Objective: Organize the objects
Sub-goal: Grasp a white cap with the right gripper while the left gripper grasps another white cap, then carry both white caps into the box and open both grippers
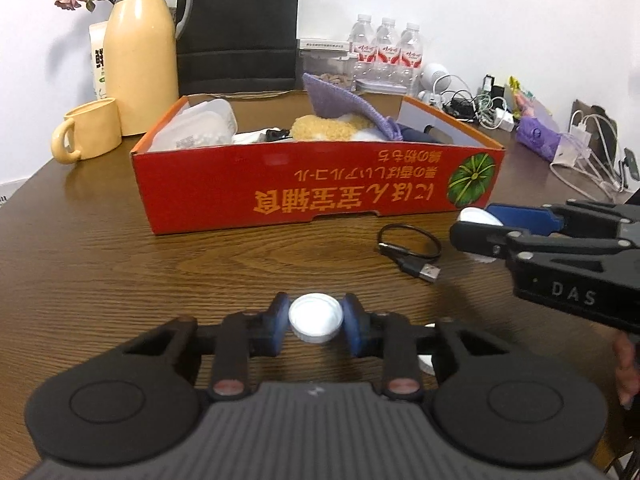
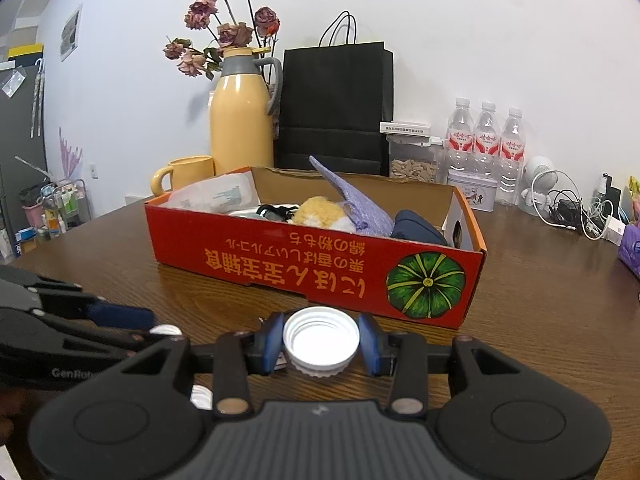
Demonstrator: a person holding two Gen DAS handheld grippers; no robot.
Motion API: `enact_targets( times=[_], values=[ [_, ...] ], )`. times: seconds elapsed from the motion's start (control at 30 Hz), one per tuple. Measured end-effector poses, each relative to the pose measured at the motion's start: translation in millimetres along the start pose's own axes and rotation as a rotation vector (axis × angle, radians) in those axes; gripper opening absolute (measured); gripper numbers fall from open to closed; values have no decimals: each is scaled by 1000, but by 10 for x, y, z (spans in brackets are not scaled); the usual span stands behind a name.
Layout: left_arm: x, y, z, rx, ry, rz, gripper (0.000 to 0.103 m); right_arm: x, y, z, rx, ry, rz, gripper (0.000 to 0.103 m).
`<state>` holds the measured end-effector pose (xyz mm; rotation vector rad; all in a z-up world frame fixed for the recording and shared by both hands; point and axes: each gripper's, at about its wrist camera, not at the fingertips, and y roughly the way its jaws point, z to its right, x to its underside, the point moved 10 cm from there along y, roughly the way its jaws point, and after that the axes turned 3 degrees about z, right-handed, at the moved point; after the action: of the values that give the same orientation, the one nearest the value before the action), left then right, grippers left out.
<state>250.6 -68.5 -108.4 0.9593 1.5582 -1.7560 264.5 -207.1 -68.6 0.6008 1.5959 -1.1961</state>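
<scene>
A: What did the left claw (image 1: pixel 315 322) hold?
B: A white cap (image 1: pixel 314 317), pinched between its blue pads, just above the table (image 1: pixel 160 272).
A: And the right claw (image 2: pixel 321 344)?
B: It gripped a second cap (image 2: pixel 321 341), open side toward the camera, the threads showing.
A: Beyond them?
B: A black USB cable (image 1: pixel 412 250) lay on the table beside the right claw. Past it sat the red box (image 1: pixel 316 190), holding a purple cloth (image 1: pixel 340 104) and other things.
</scene>
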Motion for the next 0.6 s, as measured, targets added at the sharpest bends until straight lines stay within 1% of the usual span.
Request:
enact_targets(
  times=[0.17, 0.3, 0.43, 0.6],
  values=[
    [-36, -31, -3, 6, -9, 16, 30, 5, 3, -14, -4, -5, -4, 39],
    [-154, -94, 10, 8, -13, 50, 30, 5, 4, -28, -8, -5, -2, 39],
    [-383, -165, 13, 14, -18, 107, 30, -85, -19, -28, -15, 1, 18, 39],
    [-772, -196, -9, 6, -31, 189, 30, -381, -41, -35, -3, -20, 81, 39]
  ],
)
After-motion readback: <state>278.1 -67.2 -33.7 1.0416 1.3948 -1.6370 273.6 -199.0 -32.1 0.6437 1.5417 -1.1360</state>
